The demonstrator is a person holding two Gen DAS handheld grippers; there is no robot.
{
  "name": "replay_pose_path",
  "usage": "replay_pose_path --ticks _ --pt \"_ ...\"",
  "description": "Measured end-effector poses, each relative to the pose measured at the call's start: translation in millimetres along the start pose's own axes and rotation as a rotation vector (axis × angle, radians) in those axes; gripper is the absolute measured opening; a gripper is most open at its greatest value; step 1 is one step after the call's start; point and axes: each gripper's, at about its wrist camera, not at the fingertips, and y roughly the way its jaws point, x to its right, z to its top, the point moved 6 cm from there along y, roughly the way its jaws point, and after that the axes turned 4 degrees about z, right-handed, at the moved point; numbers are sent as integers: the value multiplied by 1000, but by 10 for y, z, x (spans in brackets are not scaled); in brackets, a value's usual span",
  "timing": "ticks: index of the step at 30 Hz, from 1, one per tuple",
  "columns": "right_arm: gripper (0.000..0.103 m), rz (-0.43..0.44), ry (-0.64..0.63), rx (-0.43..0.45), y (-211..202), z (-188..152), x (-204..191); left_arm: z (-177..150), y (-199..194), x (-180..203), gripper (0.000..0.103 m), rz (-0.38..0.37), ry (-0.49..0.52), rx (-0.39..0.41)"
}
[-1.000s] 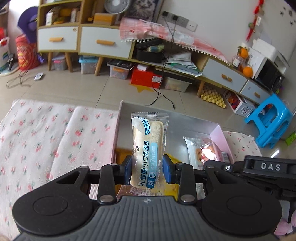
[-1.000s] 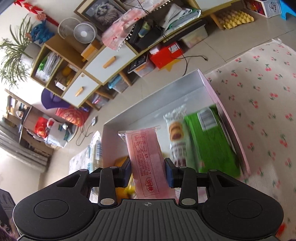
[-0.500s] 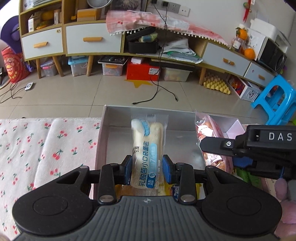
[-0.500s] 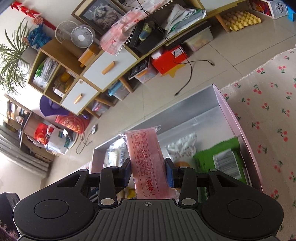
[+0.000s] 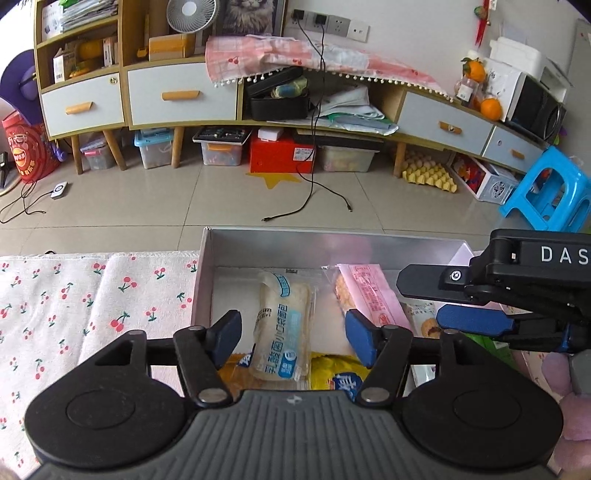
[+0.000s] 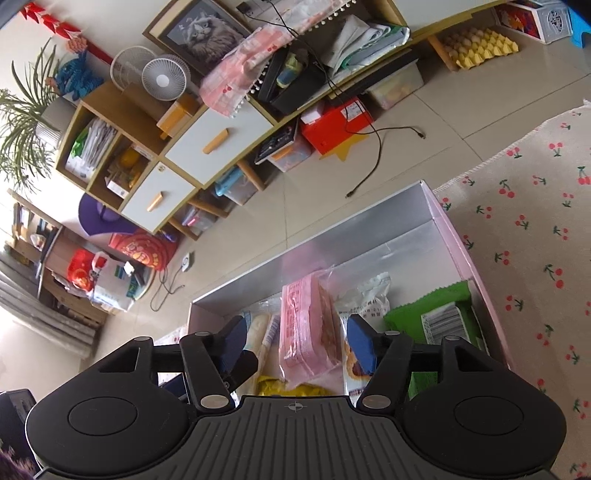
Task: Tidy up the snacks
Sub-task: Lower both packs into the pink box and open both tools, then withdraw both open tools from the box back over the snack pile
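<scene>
While both tongs are opening over the box (image 5: 207, 280): left tongs (image 5: 291, 338), released, bread pack (image 5: 282, 325) loose between pads, could snag on withdrawal; right tongs (image 6: 295, 341), released, pink pack (image 6: 308, 325) leaning, may topple onto neighbours.

A lived-in home: a wooden sideboard (image 5: 177, 99) with drawers, a framed cat picture (image 6: 207, 35), a desk fan (image 5: 190, 14), tiled floor (image 5: 184, 206).
</scene>
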Motion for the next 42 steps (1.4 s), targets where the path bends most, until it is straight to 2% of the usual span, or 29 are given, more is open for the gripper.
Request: replay_pose_path --ticks 2,5,8,14,16,20,29,42 --pt "62 -5 -3 2 -60 -11 -28 -5 -47 22 62 2 9 0" --pt "69 -12 -15 6 -187 -28 -90 -15 -123 48 66 3 22 4" --pt "70 -20 -41 8 -326 -63 -142 -29 -210 58 71 0 18 6" --pt "76 -56 -75 -4 -573 -206 -170 -109 -410 86 85 -17 3 13" --pt "76 -64 -78 -10 -645 -252 -167 -154 -481 97 94 -13 9 16" --pt "82 -81 -87 -17 -812 -359 -153 -253 -598 104 98 -1 20 5" --pt "86 -127 -131 -36 -1088 -597 -133 -439 -808 53 102 26 27 -8" --pt "86 -233 -226 -133 -1171 -1045 -46 -811 -933 -182 102 97 12 -70"
